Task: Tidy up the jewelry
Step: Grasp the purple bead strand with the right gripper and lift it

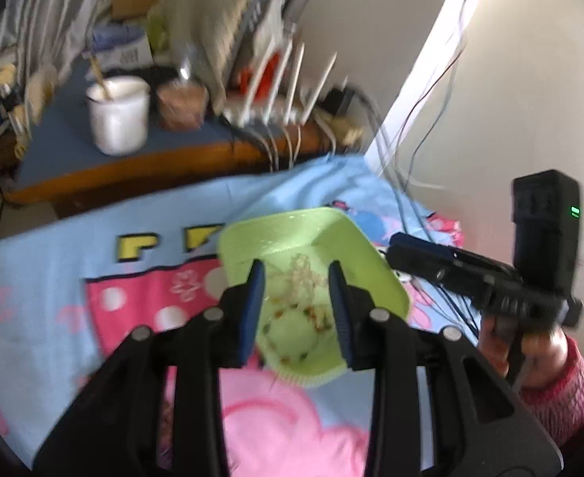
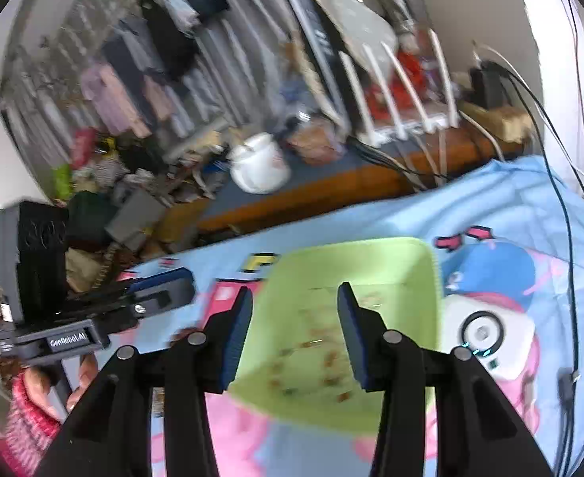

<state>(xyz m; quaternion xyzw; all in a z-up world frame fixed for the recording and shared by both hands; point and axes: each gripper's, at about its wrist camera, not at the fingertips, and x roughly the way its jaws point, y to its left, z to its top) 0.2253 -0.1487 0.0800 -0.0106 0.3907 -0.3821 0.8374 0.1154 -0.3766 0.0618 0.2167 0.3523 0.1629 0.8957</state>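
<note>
Between the left tongs [image 1: 296, 278], spread wide and holding nothing, sits the green tray [image 1: 248, 234] on the bed. A beaded bracelet [image 1: 292, 332] and a pale chain [image 1: 304, 276] lie inside it. Right tongs [image 2: 295, 308] hang spread and empty over the tray too, about as near.

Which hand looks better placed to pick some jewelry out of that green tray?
Probably the left gripper: its open fingers frame the beads in the tray. The right gripper, also open, looks slightly farther back.
</note>
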